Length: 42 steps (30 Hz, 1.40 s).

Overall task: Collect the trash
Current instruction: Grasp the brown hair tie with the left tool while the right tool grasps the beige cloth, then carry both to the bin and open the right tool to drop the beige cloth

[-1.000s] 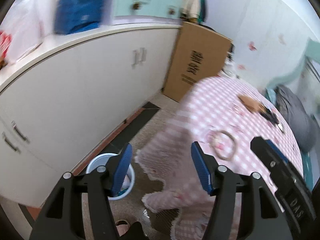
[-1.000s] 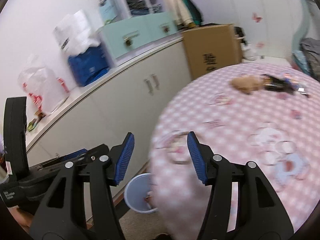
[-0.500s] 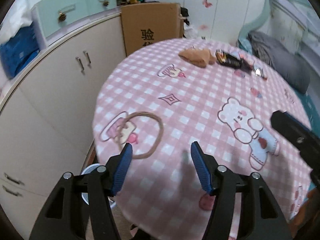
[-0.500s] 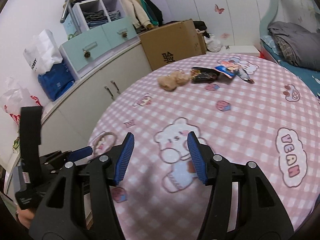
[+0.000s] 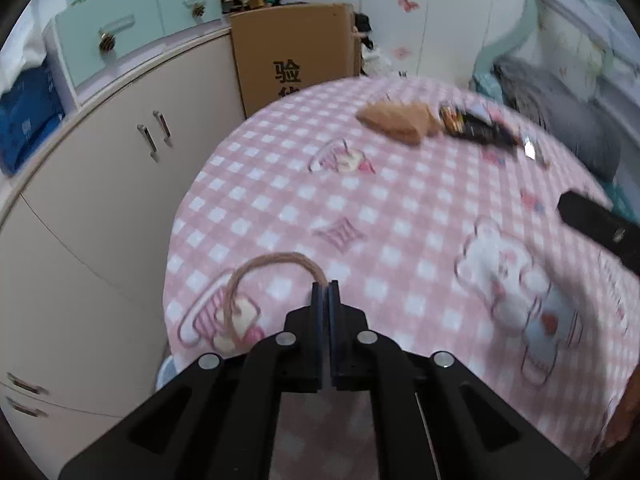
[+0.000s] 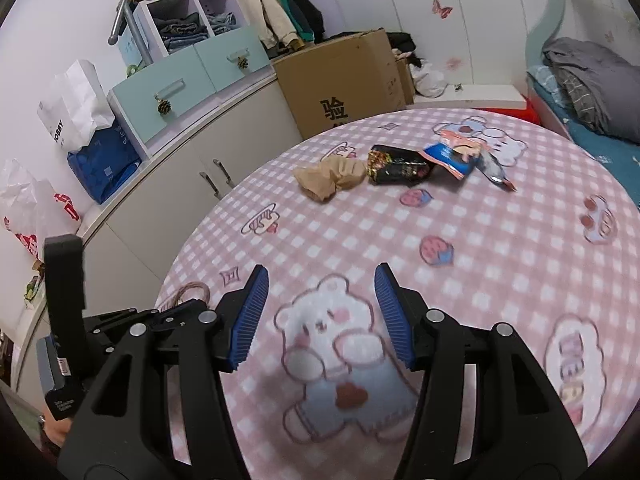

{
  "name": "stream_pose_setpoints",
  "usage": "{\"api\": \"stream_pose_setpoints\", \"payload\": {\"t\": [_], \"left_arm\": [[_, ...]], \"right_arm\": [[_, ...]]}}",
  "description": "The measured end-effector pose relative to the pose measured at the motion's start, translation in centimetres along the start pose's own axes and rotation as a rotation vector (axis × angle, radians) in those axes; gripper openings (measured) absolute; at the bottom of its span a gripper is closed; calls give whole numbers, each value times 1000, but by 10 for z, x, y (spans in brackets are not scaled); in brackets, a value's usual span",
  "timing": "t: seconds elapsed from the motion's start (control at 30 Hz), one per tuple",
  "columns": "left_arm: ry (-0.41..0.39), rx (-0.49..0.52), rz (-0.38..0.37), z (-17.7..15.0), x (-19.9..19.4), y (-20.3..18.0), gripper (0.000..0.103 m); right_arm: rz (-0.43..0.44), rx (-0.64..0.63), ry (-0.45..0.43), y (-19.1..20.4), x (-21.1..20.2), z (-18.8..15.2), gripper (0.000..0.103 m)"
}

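Where the round table [image 6: 520,248] fills most of both views under its pink checked cloth, a white cabinet [image 5: 100,184] runs along its left side and a cardboard box [image 6: 340,84] stands at the far end. The right gripper [image 6: 320,312] hovers over the near part of the cloth with its blue pads spread wide and nothing between them. The left gripper [image 5: 325,300], at the near left edge, has its fingers pressed together on one end of a loop of twine [image 5: 256,276] lying on the cloth. Far across the table sit a crumpled brown paper [image 6: 332,178], a dark snack wrapper [image 6: 400,166] just right of it, and a blue packet [image 6: 452,158].
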State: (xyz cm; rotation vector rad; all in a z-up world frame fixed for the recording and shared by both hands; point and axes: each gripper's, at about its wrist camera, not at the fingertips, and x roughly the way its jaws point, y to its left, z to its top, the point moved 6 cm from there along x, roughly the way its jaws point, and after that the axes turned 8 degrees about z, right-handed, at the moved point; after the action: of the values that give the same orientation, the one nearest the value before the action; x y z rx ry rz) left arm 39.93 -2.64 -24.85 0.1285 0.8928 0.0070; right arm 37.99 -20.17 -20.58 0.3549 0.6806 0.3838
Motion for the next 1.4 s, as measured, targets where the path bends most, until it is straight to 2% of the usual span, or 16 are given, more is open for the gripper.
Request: {"api": "stream_pose_setpoints", "payload": {"t": [0.1,0.2,0.3,0.4,0.53,0.63,0.7,0.73,0.77,0.83,0.97,1.17,1.4], "left_arm": [[-46,-79,-38,20,-3,11,2],[-95,-133,-43,42,-5,24,2],[-120,-189,-80,61,-7,37,2],[-124,-243,-128,71,-6,51,2],[-119,-268,-118,75,4,68,2],[-96,-307,-133,71,11,84,2],[-97,-317,-114,68,11,95,2],[-99,-317,-105,67,11,99,2],[-100,-319,-100,66,10,103,2],[-102,-327,-99,62,8,110,2],[-107,-342,-96,56,0,122,2],[-120,-366,-98,40,-22,142,2],[-111,-426,-56,-6,-46,192,2]], "right_arm": [[-22,-18,8,-1,16,17,55],[-49,-24,2,-3,37,37,68],[-63,-41,11,-2,60,52,69],[-82,-80,28,3,85,64,69],[-166,-129,66,7,119,74,69],[-205,-161,132,7,145,73,68],[-222,-164,160,3,154,70,51],[-212,-159,172,2,156,68,26],[-193,-150,179,2,156,66,17],[-187,-163,171,6,152,64,7],[-140,-184,144,28,135,62,5],[-22,-221,125,90,101,51,5],[140,-260,149,175,86,13,5]]}}
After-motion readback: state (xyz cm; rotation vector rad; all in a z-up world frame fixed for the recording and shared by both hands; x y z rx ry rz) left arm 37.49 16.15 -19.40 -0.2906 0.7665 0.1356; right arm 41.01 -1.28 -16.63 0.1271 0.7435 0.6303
